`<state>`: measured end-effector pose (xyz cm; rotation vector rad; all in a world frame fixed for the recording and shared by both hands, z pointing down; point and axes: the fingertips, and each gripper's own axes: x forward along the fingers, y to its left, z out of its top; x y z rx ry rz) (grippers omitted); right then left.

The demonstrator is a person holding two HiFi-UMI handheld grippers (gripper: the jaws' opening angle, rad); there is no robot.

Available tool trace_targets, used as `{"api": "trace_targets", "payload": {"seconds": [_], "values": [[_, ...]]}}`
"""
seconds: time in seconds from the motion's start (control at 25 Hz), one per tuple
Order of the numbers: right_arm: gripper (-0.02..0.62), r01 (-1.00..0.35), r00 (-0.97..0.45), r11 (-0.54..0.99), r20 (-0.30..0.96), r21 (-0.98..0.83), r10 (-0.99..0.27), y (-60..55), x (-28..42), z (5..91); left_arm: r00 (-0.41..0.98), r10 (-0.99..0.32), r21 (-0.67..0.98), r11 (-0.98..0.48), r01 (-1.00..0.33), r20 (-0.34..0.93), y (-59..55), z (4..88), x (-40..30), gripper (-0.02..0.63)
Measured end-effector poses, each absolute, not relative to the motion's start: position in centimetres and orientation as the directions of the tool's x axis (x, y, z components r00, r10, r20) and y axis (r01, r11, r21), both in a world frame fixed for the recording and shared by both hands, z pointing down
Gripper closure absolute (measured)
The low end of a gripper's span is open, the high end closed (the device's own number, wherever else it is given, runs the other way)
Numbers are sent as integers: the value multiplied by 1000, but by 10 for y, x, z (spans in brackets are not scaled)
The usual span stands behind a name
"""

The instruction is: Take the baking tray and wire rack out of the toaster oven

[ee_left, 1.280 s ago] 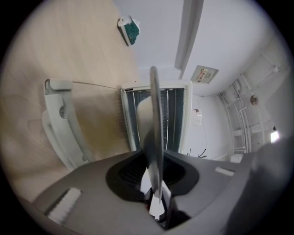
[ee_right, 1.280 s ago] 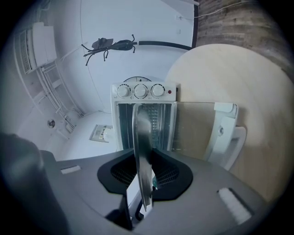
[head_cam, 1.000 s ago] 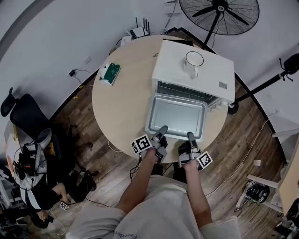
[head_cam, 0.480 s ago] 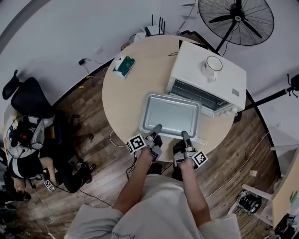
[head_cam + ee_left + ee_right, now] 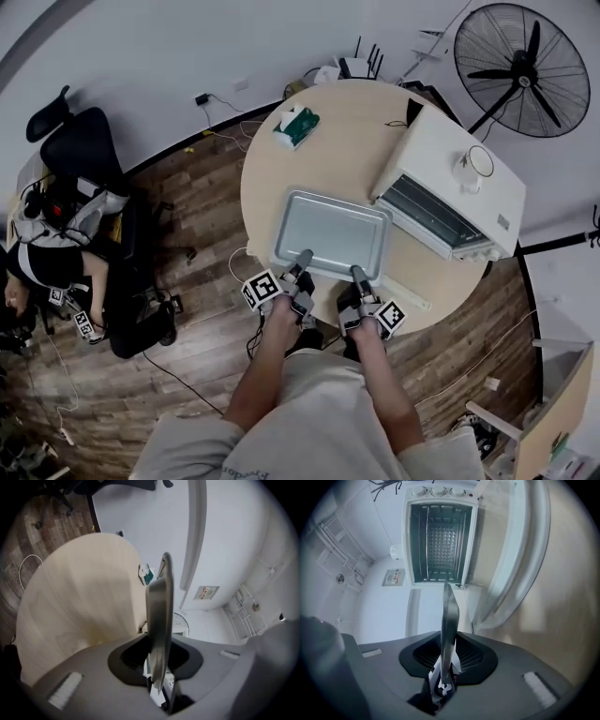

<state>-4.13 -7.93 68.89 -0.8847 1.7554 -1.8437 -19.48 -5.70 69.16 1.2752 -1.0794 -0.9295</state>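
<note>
Tabletop (image 5: 281, 173): hand-held grippers (image 5: 305, 256) (image 5: 357, 273) pinch baking tray (image 5: 333, 230), right loosening; its view faces toaster oven (image 5: 440, 536).

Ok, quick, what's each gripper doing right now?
Left gripper: closed on the baking tray's near rim.
Right gripper: grips the same rim, tray between its jaws, though they have just been opening a little.
</note>
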Motion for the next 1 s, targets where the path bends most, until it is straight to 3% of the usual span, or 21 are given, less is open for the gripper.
{"api": "trace_targets", "payload": {"seconds": [0.68, 1.0], "values": [[509, -196, -854, -183, 260, -963, -452, -38, -172, 730, 21, -986, 986, 165, 3, 165, 7, 735, -320, 477], [502, -189, -858, -234, 276, -954, -433, -26, -178, 740, 31, -981, 982, 191, 3, 191, -4, 745, -333, 475]]}}
